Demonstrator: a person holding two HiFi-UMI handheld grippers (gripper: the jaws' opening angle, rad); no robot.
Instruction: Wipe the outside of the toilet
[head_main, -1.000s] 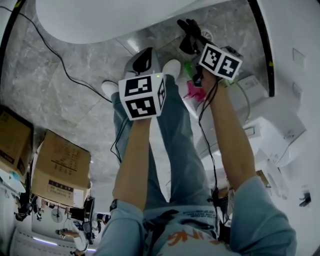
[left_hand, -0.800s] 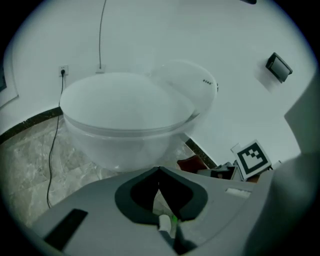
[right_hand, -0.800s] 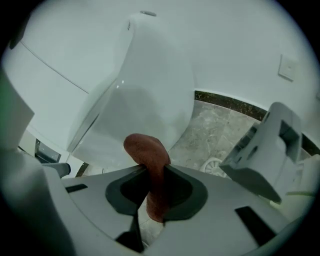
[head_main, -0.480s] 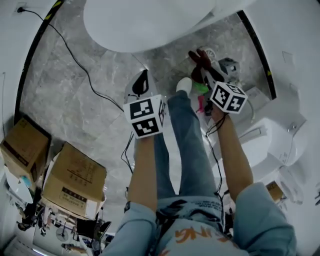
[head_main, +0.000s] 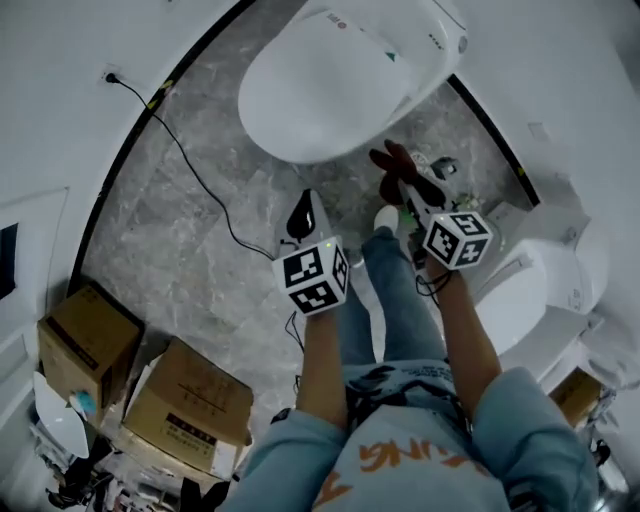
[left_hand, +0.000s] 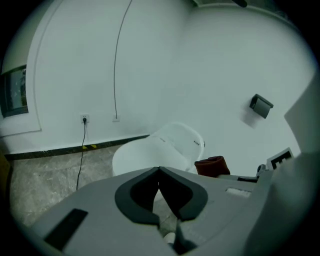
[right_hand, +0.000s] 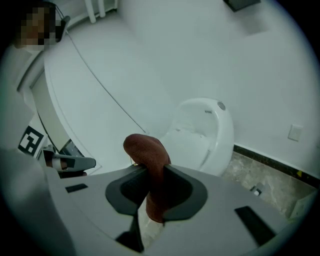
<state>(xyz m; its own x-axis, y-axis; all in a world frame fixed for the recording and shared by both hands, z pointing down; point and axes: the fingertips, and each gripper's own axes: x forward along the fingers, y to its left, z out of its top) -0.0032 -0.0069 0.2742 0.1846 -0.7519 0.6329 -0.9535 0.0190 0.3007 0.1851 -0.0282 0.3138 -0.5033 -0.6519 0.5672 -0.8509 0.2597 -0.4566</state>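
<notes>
head view: right gripper (head_main: 408, 190) pinches a dark red cloth (head_main: 392, 162) near the toilet (head_main: 320, 95), judged ready for wiping; left gripper (head_main: 300, 220), jaws pressed together, holds nothing.

floor (head_main: 150, 262): grey marble | toilet (head_main: 320, 90) standing | two cardboard boxes (head_main: 190, 400) at left | black cable (head_main: 182, 152) trailing

The foot of the toilet (left_hand: 156, 149) is being hidden behind the left gripper (left_hand: 159, 171); the print on the cardboard boxes (head_main: 195, 395) is being shown too small to read.
</notes>
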